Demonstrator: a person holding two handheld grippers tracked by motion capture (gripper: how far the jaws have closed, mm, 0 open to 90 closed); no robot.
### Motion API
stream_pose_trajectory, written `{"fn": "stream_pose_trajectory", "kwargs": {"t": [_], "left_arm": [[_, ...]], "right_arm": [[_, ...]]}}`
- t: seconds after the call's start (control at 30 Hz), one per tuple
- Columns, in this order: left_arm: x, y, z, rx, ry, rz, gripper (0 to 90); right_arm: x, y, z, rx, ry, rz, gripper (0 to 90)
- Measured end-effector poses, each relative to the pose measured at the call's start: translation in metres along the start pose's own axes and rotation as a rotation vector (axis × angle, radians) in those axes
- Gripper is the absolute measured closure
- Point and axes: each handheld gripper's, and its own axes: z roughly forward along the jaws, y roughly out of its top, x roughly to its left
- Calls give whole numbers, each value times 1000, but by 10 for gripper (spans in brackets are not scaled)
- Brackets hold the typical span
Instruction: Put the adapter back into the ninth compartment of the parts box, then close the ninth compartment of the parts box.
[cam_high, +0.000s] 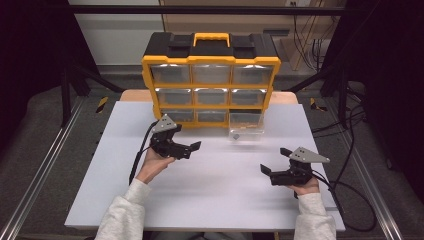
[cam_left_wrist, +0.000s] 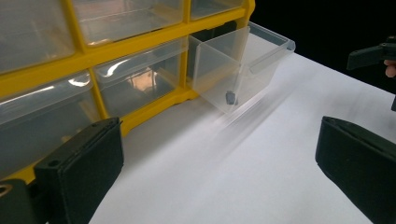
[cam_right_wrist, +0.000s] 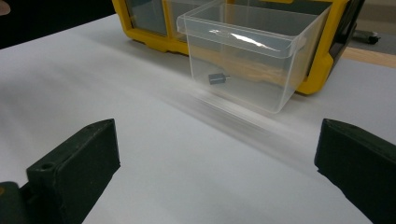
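Clear plastic makes the pulled-out drawer hard to read from the high view, where it juts from the bottom right slot of the yellow organiser onto the white surface; the small dark part on its floor is plain in the right gripper view but too small to identify. Both the left hand-held gripper and the right hand-held gripper hover with jaws spread, empty, well short of the drawer.
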Motion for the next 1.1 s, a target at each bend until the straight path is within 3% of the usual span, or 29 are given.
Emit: {"fn": "stream_pose_trajectory", "kwargs": {"t": [0.77,1.1], "left_arm": [[25,-47,-42,-44,42,-56,12],[30,-61,-52,-36,53,-57,14]], "right_arm": [[2,2,1,2,-9,4,4],[5,5,4,6,-3,-3,5]]}}
